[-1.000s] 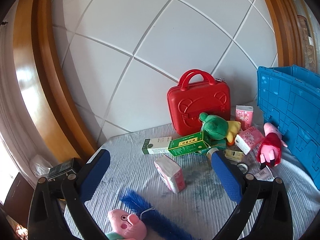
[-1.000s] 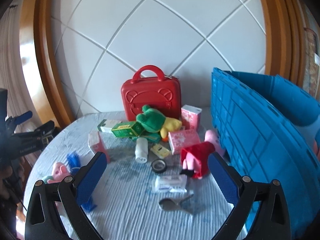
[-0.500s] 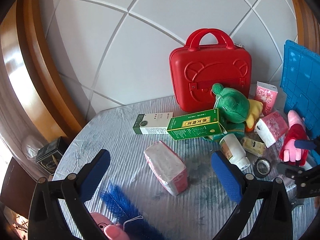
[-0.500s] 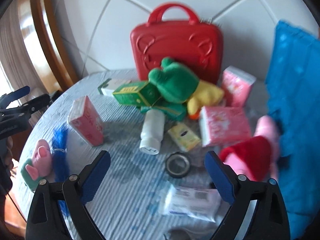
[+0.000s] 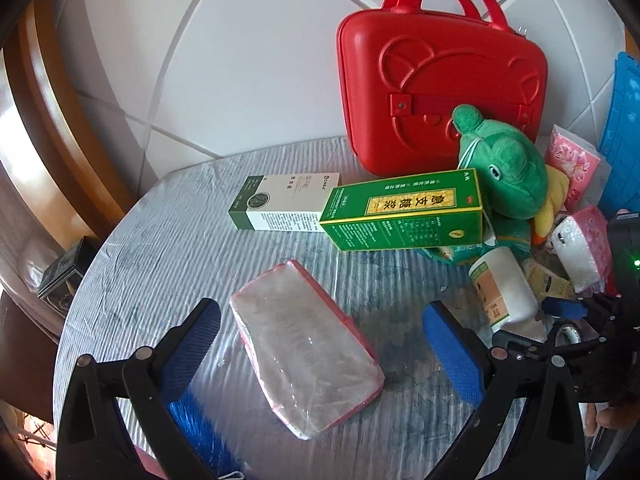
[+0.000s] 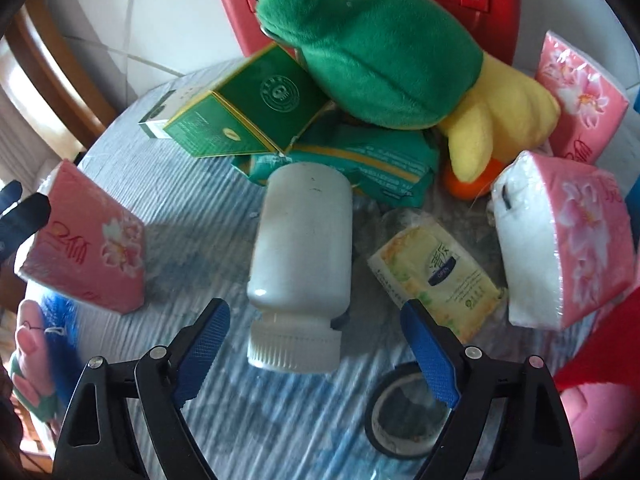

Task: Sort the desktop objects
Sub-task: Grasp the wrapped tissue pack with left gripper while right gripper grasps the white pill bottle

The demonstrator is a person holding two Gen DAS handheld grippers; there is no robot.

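A clear-wrapped pink tissue pack (image 5: 304, 344) lies flat on the striped tablecloth (image 5: 168, 264). My left gripper (image 5: 320, 348) hangs just above it, open, one blue finger (image 5: 192, 344) on each side and neither touching. In the right wrist view a white plastic bottle (image 6: 300, 248) lies on its side, its ribbed cap toward me. My right gripper (image 6: 316, 348) straddles the cap with its jaws closing, and gaps show between pads and cap. That gripper also shows at the right edge (image 5: 568, 320) of the left view.
Behind stand a red case (image 5: 440, 80), a green plush frog (image 6: 372, 52) and a green box (image 5: 404, 212) leaning on a white box (image 5: 284, 200). A tape roll (image 6: 408, 416), yellow wipes (image 6: 436, 272) and pink tissue packs (image 6: 560, 240) crowd the right. A blue crate (image 5: 624, 132) stands far right.
Both grippers have come down and forward toward the table. The left one now frames the tissue pack; the right one frames the bottle's cap, with its fingers a little closer together.
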